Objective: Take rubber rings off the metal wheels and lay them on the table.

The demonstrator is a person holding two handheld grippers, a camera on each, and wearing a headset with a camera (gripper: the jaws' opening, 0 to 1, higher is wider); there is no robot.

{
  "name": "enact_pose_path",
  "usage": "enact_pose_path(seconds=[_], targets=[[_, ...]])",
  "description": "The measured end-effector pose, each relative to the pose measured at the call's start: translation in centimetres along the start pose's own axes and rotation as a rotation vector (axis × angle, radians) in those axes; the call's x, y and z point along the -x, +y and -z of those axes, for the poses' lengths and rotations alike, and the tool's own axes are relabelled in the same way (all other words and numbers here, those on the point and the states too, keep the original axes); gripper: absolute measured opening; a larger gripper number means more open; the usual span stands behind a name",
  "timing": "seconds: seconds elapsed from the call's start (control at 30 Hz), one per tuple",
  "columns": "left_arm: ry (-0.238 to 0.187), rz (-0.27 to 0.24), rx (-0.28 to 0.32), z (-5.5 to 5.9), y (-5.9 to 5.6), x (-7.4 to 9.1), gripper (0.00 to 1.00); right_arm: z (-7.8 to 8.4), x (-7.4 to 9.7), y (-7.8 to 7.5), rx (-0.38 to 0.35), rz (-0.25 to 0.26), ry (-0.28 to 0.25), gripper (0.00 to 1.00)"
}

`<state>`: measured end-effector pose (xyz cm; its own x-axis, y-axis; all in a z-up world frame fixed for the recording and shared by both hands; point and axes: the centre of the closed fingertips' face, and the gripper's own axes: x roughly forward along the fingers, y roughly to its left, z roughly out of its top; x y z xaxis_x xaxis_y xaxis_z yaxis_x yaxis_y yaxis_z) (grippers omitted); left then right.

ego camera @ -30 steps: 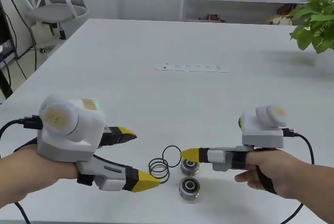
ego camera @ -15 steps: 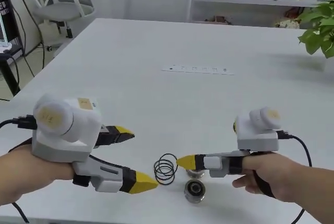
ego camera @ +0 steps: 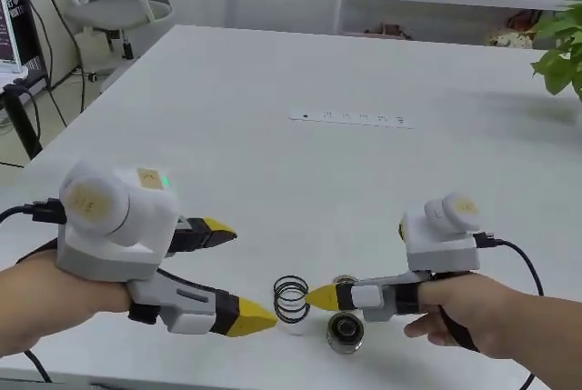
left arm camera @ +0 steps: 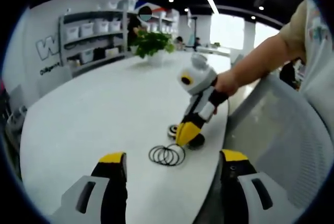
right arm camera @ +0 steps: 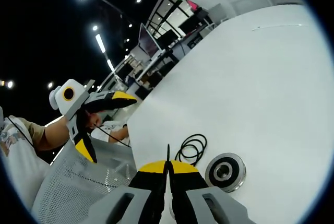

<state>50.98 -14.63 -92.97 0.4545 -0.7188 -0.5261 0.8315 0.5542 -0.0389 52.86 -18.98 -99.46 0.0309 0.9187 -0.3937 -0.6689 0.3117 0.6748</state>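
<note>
- the left tool [ego camera: 235, 274] hovers low over the near left of the white surface [ego camera: 318, 72]. its yellow-tipped jaws are spread wide with nothing between them. in the right gripper view it [right arm camera: 104, 124] shows at the left, held in a hand, jaws apart.
- the rubber rings [ego camera: 291, 297] are thin black loops lying flat on the surface near its front edge, overlapping one another in a small loose pile. in the left gripper view the pile [left arm camera: 167, 155] sits ahead of and between that tool's jaws. in the right gripper view it [right arm camera: 191, 148] lies just beyond that tool's tips.
- the front metal wheel [ego camera: 346, 331] lies flat just right of the rings. it is a small round disc with a dark centre, and up close [right arm camera: 224, 172] it shows a dark outer band around a bright hub.
- a second wheel [ego camera: 344, 281] sits just behind it, mostly hidden by the tool above.
- the right tool [ego camera: 320, 296] points left, its yellow tip just beside the ring pile, jaws pressed together [right arm camera: 168, 167]. a thin dark line stands up from the tips, and i cannot tell what it is. the left gripper view shows its tip [left arm camera: 185, 132] down by the wheels.
</note>
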Motion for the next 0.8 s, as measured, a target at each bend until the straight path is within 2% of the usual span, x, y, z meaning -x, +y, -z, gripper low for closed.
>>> enact_pose_path(seconds=[0.27, 0.8], targets=[[0.007, 0.002, 0.01, 0.5, 0.2, -0.1, 0.73, 0.6, -0.3, -0.8, 0.014, 0.03, 0.026, 0.0], [0.02, 0.009, 0.027, 0.9, 0.1, -0.4, 0.72, 0.8, -0.5, -1.6, 0.038, 0.07, 0.037, 0.0]])
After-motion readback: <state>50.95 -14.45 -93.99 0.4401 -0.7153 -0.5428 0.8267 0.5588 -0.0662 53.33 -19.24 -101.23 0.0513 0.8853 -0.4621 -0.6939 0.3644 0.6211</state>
